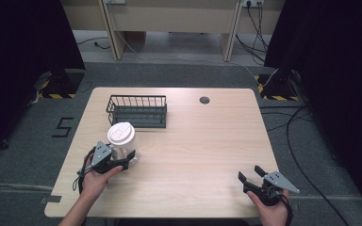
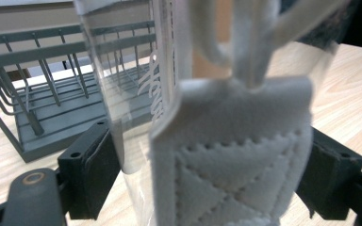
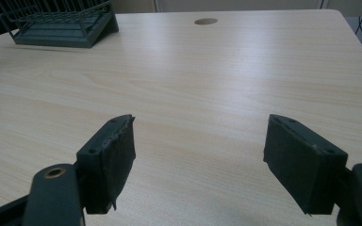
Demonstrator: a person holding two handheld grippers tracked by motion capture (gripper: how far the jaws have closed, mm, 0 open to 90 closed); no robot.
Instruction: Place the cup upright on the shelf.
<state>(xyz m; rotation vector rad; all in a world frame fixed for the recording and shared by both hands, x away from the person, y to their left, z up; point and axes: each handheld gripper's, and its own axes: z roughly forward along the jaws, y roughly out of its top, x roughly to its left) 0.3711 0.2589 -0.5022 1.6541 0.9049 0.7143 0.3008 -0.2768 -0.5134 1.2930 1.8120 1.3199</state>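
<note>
A clear plastic cup (image 1: 121, 139) with a white lid stands left of centre on the light wooden table (image 1: 198, 141), just in front of a dark wire rack (image 1: 136, 110). My left gripper (image 1: 130, 159) is shut on the cup's lower part. In the left gripper view the cup (image 2: 226, 141), with a white stitched fabric tab and straps on it, sits between the two black jaws of the left gripper (image 2: 207, 160). Near the front right edge, my right gripper (image 1: 250, 173) is held open. In the right gripper view the right gripper (image 3: 202, 141) has only bare tabletop between its jaws.
The wire rack (image 2: 52, 108) stands close behind and left of the cup; it also appears far left as the rack (image 3: 61, 23). A round cable hole (image 1: 204, 100) sits near the table's far edge. Cables run over the floor on the right.
</note>
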